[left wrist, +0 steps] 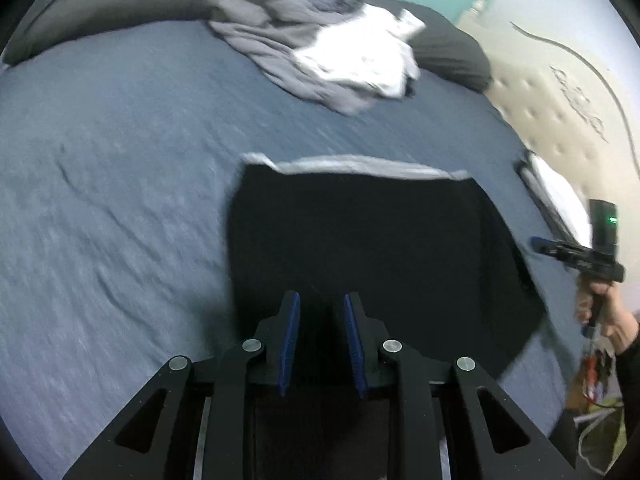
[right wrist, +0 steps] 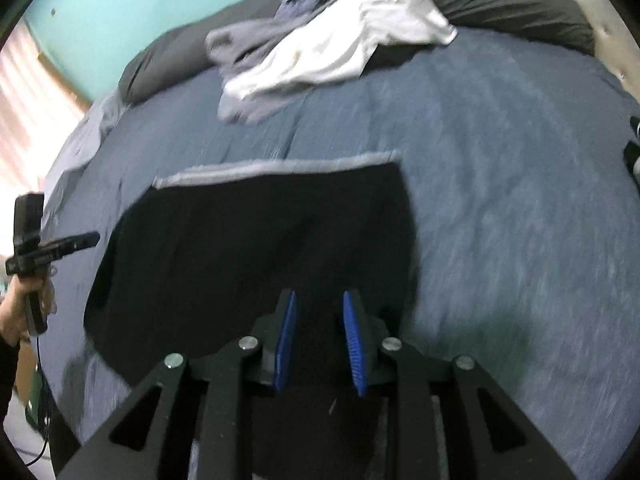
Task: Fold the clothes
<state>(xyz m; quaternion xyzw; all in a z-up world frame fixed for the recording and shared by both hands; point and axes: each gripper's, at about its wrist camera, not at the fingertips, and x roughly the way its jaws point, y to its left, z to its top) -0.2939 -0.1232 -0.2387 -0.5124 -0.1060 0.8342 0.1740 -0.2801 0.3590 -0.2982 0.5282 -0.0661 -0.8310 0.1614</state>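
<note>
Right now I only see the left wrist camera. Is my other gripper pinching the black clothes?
Observer: No. The right gripper has its jaws apart, and its blue pads squeeze nothing. The black garment lies spread on the bed beneath it.
Operator: What's past the far-left side of the bed?
Observer: A curtain with pinkish light coming through.
Operator: Is anything hanging off that side?
Observer: Yes, a pale sheet droops over that edge.
</note>
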